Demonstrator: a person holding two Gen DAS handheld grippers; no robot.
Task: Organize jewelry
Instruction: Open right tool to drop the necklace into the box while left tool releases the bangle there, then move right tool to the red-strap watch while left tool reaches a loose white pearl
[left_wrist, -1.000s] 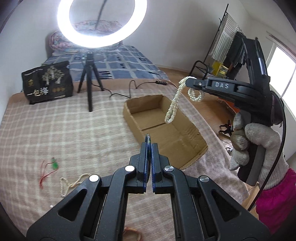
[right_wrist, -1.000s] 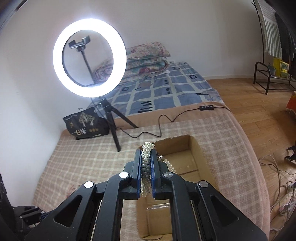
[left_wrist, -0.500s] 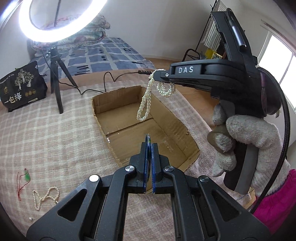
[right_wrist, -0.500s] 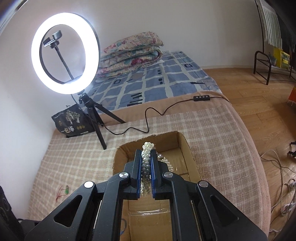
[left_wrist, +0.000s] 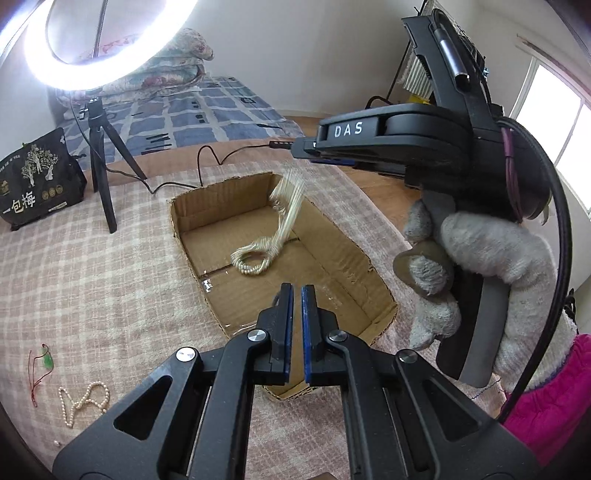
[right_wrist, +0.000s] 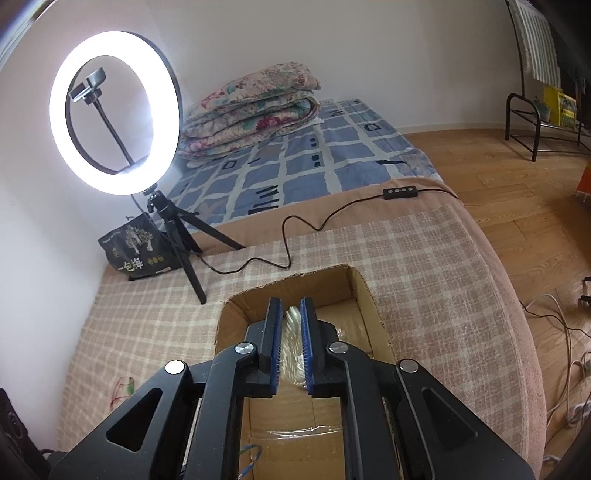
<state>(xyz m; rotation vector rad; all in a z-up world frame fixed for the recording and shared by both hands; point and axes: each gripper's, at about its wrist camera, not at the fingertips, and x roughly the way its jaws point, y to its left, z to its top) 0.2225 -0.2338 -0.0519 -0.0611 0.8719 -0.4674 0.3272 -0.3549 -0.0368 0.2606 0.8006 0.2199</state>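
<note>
1. The right gripper (right_wrist: 291, 347) hangs over the far half of the open box (left_wrist: 373, 273), its jaws apart with nothing clamped between them.
2. The pearl strand (left_wrist: 258, 254) is inside the box: its lower loop lies on the box floor near the middle, while the upper part is a motion-blurred streak rising toward the far wall, clear of the right gripper (left_wrist: 306, 151). Through the right wrist view it shows only as a pale blur (right_wrist: 291, 332) between the fingers.
3. The left gripper (left_wrist: 297, 325) sits over the near edge of the box, its blue pads (left_wrist: 287, 332) a narrow slit apart and holding nothing.
4. A second pearl strand (left_wrist: 83, 400) lies on the checked blanket (left_wrist: 110, 295) near its near-left corner, with a red cord carrying a green bead (left_wrist: 40, 369) just left of it.
5. A ring light (right_wrist: 114, 110) on a tripod stands at the blanket's far-left, beside a black bag (right_wrist: 138, 254).
</note>
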